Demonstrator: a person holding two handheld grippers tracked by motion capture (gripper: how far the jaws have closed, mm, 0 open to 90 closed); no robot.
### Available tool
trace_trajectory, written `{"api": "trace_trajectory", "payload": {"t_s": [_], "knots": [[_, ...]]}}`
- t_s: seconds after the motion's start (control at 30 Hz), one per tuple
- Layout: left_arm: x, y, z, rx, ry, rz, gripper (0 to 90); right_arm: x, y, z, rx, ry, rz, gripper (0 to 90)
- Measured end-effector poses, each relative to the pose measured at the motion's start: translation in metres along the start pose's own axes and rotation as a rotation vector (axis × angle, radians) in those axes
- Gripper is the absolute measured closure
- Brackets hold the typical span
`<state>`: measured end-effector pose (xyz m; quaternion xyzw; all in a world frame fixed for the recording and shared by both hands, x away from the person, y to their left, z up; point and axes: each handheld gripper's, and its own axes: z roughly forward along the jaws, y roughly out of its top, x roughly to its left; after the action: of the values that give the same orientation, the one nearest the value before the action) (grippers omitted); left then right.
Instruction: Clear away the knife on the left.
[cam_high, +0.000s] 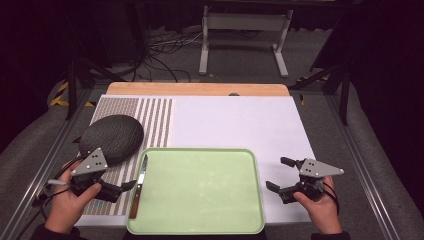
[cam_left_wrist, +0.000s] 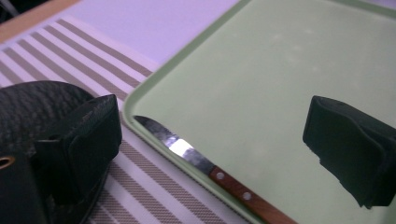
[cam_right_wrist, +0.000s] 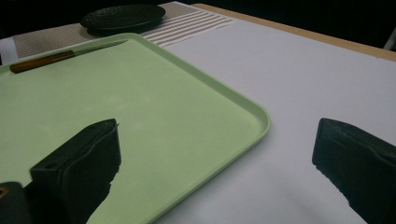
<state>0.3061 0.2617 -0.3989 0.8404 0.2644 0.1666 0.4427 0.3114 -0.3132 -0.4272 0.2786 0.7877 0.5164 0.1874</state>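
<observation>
Knife (cam_high: 139, 186) with a wooden handle lies along the left rim of the green tray (cam_high: 200, 227), its long axis running away from the person, blade tip at the far end. Left claw (cam_high: 131, 185) hangs spread and empty just beside it, clearly the nearer of the 2. Right claw (cam_high: 278, 174) hangs spread and empty past the tray's right edge, well apart from the knife, over the white table (cam_high: 240, 120).

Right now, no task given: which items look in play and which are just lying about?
Likely in play:
knife on the tray's left rim
green tray
left tool, open by the knife
right tool, open

Lying about:
dark round mat
striped placemat
</observation>
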Motion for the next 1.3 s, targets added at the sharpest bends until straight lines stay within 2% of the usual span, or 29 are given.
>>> {"api": "trace_trajectory", "payload": {"t_s": [0.07,0.13,0.23,0.5,0.67,0.77,0.93,1.03,1.13,1.2,1.3], "knots": [[0.002,-0.005,-0.003,-0.029,-0.011,-0.013,5.6,0.000,0.000,0.000,-0.001,0.000,-0.001,1.8],[0.003,-0.008,-0.004,-0.036,-0.003,-0.013,5.6,0.000,0.000,0.000,-0.003,-0.001,-0.002,1.8],[0.006,-0.019,-0.008,-0.091,0.007,-0.022,5.6,0.000,0.000,0.000,-0.006,-0.003,-0.003,1.8],[0.012,-0.039,-0.010,-0.148,0.011,-0.033,5.7,0.000,-0.001,0.000,-0.011,-0.003,-0.004,1.8],[0.016,-0.054,-0.013,-0.215,0.008,-0.054,6.0,0.000,-0.001,-0.001,-0.020,-0.008,-0.005,1.8],[0.017,-0.059,-0.013,-0.233,0.003,-0.068,5.9,0.000,-0.002,-0.001,-0.023,-0.010,-0.004,1.8],[0.019,-0.073,-0.011,-0.250,0.032,-0.074,5.6,0.000,-0.004,-0.002,-0.031,-0.015,-0.003,1.8],[0.021,-0.081,-0.009,-0.248,0.045,-0.088,5.4,0.000,-0.006,-0.004,-0.041,-0.022,0.005,1.8],[0.023,-0.087,-0.007,-0.246,0.078,-0.087,4.9,0.000,-0.009,-0.005,-0.045,-0.032,0.007,1.6],[0.023,-0.090,-0.005,-0.252,0.075,-0.097,4.8,0.000,-0.010,-0.006,-0.050,-0.036,0.011,1.6],[0.023,-0.094,-0.004,-0.240,0.079,-0.088,4.8,0.000,-0.012,-0.006,-0.055,-0.041,0.016,1.6]]}}
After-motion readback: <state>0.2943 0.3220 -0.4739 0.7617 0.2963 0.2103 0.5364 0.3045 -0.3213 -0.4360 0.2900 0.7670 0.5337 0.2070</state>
